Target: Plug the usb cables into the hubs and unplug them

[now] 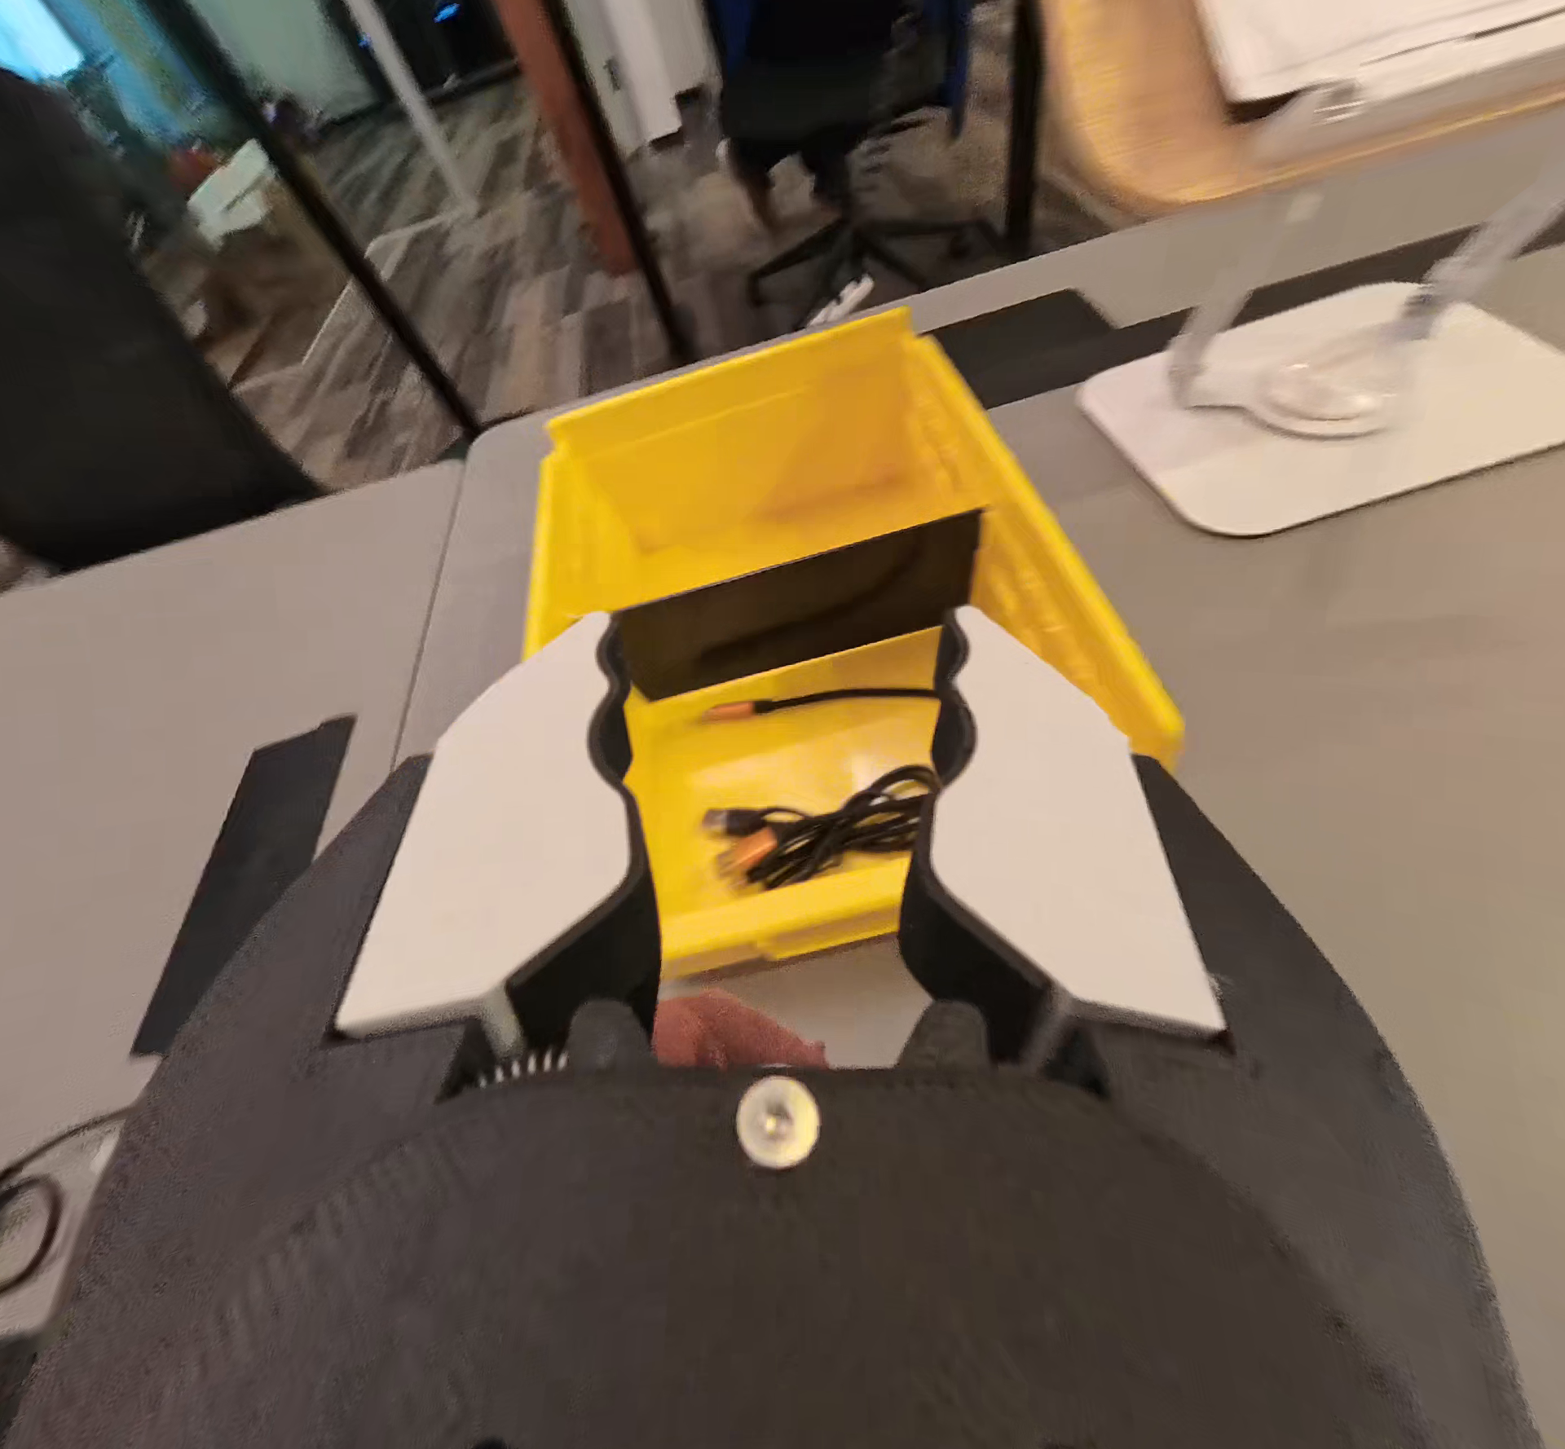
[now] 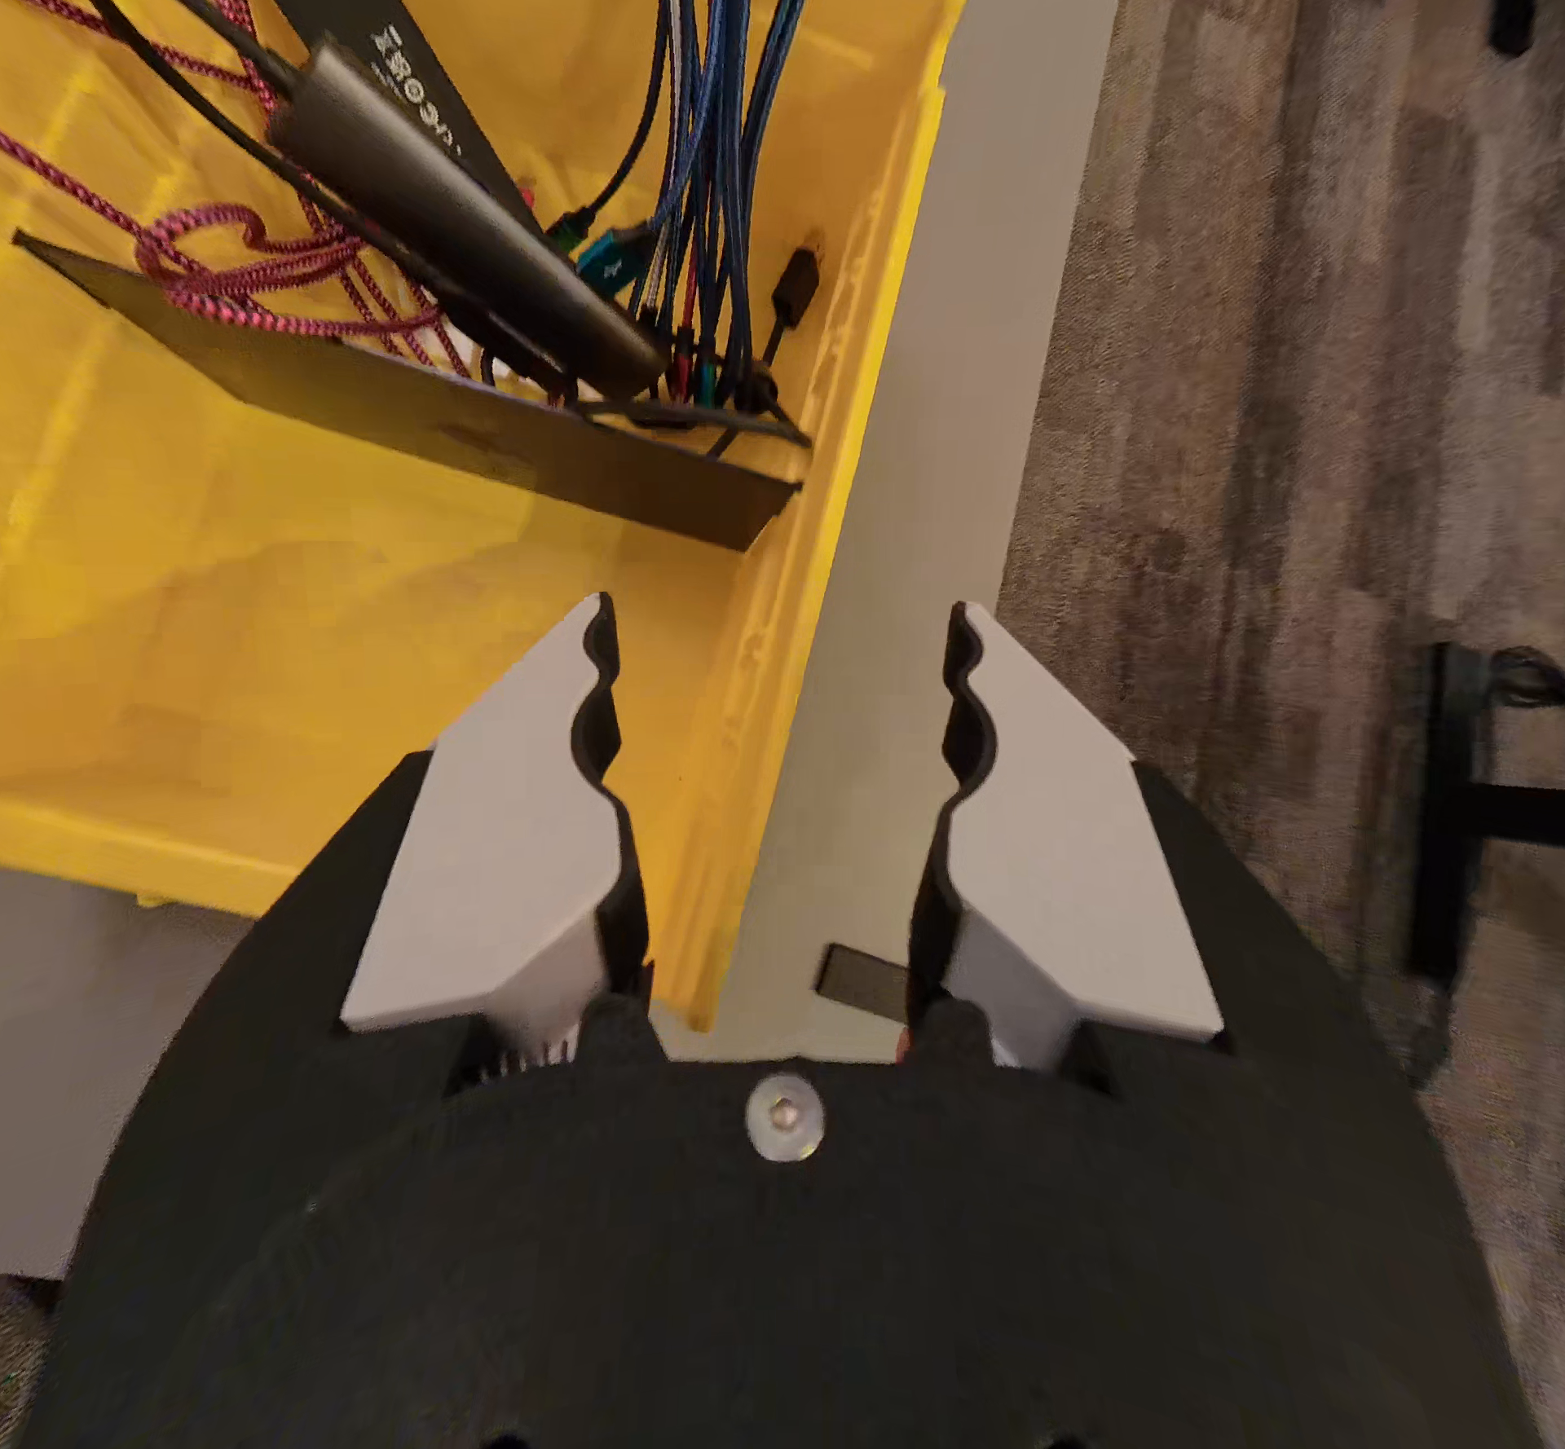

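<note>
In the left wrist view a yellow bin (image 1: 1059, 595) stands on the grey table, split by a black divider (image 1: 796, 604). In its near compartment lies a coiled black USB cable (image 1: 838, 824) with orange plugs, and a second black cable (image 1: 813, 704) with an orange plug lies by the divider. My left gripper (image 1: 779, 629) is open and empty, above the bin's near part. In the right wrist view another yellow bin (image 2: 881, 240) holds a dark grey USB hub (image 2: 457, 223), blue cables (image 2: 720, 138), a red braided cable (image 2: 246, 257) and a black plug (image 2: 796, 282). My right gripper (image 2: 779, 612) is open and empty over that bin's right wall.
A white flat stand base (image 1: 1321, 435) sits on the table at the right in the left wrist view. Black tape strips (image 1: 246, 875) lie on the table. A black divider (image 2: 440, 409) crosses the right bin. The carpet floor (image 2: 1270, 308) lies beyond the table edge (image 2: 999, 308). The tips of one gripper are about 85 cm away from the tips of the other.
</note>
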The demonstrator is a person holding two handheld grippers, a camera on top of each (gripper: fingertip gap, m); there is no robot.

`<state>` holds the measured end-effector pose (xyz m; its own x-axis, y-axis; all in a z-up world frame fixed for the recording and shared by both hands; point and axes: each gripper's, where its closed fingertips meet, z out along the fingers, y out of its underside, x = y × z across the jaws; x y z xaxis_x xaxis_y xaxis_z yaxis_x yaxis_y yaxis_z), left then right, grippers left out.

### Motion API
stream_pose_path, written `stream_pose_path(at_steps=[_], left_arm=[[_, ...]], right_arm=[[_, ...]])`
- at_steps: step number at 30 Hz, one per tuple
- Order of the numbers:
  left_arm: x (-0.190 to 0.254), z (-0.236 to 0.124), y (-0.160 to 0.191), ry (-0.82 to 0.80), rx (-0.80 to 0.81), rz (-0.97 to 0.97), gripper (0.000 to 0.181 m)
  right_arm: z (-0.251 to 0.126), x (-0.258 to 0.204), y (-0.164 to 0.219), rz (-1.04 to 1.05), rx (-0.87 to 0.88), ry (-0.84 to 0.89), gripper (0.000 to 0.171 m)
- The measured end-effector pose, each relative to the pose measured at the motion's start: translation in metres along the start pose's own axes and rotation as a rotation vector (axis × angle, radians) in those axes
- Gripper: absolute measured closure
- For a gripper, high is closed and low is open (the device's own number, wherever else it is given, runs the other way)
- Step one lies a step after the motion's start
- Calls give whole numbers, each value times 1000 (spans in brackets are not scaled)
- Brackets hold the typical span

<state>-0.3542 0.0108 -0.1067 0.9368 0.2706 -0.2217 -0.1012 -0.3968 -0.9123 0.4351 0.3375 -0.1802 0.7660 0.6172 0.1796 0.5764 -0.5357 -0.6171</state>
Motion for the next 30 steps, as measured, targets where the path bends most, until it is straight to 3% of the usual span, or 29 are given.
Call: stream_pose_path(at_steps=[6, 11, 22, 30], left_arm=[[-83, 11, 55, -101, -199, -109, 100], [-85, 39, 113, 16, -375, -209, 94], [-73, 65, 135, 84, -368, -241, 178], [-71, 57, 136, 92, -335, -247, 178]], right_arm=[[18, -17, 30, 52, -15, -147, 101], [31, -29, 35, 84, 0, -218, 109], [41, -27, 42, 44, -37, -201, 149], [42, -23, 43, 42, -40, -147, 160]])
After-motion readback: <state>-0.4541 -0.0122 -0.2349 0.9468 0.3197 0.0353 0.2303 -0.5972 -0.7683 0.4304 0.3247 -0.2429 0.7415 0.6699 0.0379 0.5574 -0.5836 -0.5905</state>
